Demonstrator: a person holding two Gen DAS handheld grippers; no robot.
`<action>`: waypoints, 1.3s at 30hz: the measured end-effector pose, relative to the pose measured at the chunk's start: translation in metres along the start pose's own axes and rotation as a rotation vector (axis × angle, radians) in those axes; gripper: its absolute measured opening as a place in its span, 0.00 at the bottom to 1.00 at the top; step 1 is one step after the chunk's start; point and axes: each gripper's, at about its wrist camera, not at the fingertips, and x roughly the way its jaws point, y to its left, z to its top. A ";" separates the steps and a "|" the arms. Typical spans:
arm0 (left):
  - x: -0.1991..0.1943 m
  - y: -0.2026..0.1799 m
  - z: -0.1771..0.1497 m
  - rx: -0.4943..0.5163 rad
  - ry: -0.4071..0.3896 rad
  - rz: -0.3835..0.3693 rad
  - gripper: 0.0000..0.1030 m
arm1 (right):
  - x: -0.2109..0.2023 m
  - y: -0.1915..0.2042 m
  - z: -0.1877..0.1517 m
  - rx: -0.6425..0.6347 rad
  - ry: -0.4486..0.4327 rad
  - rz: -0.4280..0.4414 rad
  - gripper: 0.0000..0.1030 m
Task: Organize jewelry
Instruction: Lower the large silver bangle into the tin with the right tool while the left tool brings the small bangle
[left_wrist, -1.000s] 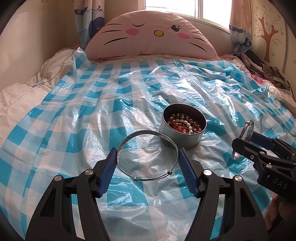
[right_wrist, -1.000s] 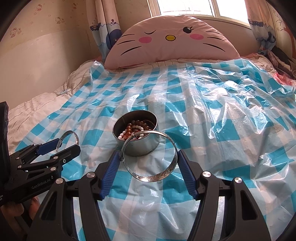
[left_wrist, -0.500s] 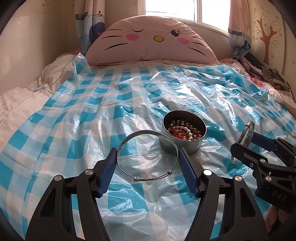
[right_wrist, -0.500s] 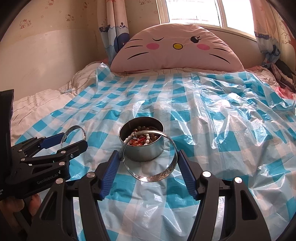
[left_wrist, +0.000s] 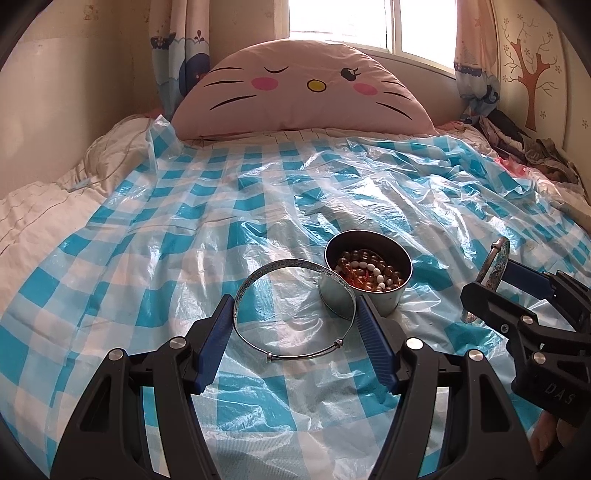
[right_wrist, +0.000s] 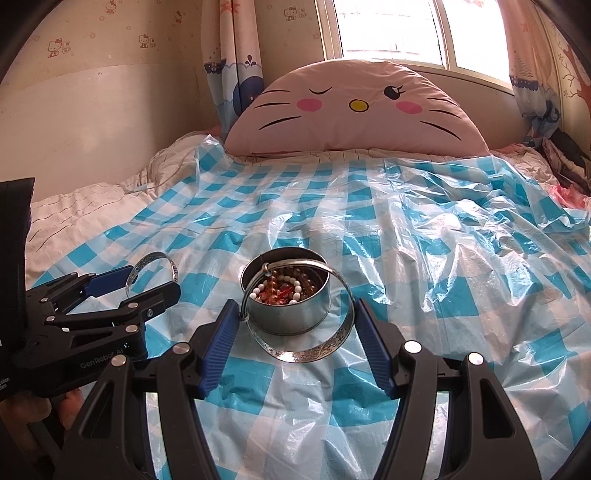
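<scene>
The left gripper holds a thin silver bangle across its width, the blue pads pressing on the hoop's two sides; the hoop lies nearly flat above the sheet, its sliding clasp at the near edge. The right gripper clamps a second, broader engraved silver bangle the same way, its jaws closed on the band's outer sides. In the right wrist view this engraved bangle hangs in front of and over the round metal tin, its far edge crossing the tin's mouth.

The tin stands upright on a blue-and-white checked plastic sheet spread over the bed. Inside lie bead bracelets, amber-brown beads mixed with white ones and a bit of red. In the left wrist view the tin sits just beyond the thin bangle's right side, and the two overlap in the picture.

Writing is readable on the gripper bodies: "DAS" on the right one seen from the left camera, and "GenRobot.AI" on the left one seen from the right camera. Part of a hand shows under that left body.

A pink cat-face cushion leans at the head of the bed below a bright window. Whale-print curtains hang at the sides, and a brown tree decal marks the right wall.
</scene>
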 end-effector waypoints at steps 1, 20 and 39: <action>0.001 0.000 0.001 0.000 -0.002 0.000 0.61 | 0.001 -0.001 0.000 0.000 -0.001 0.000 0.61; 0.016 -0.009 0.013 0.015 -0.022 -0.011 0.61 | 0.007 -0.009 0.010 0.025 -0.041 0.016 0.61; 0.027 -0.019 0.027 0.025 -0.037 -0.019 0.61 | 0.009 -0.025 0.016 0.059 -0.069 0.000 0.61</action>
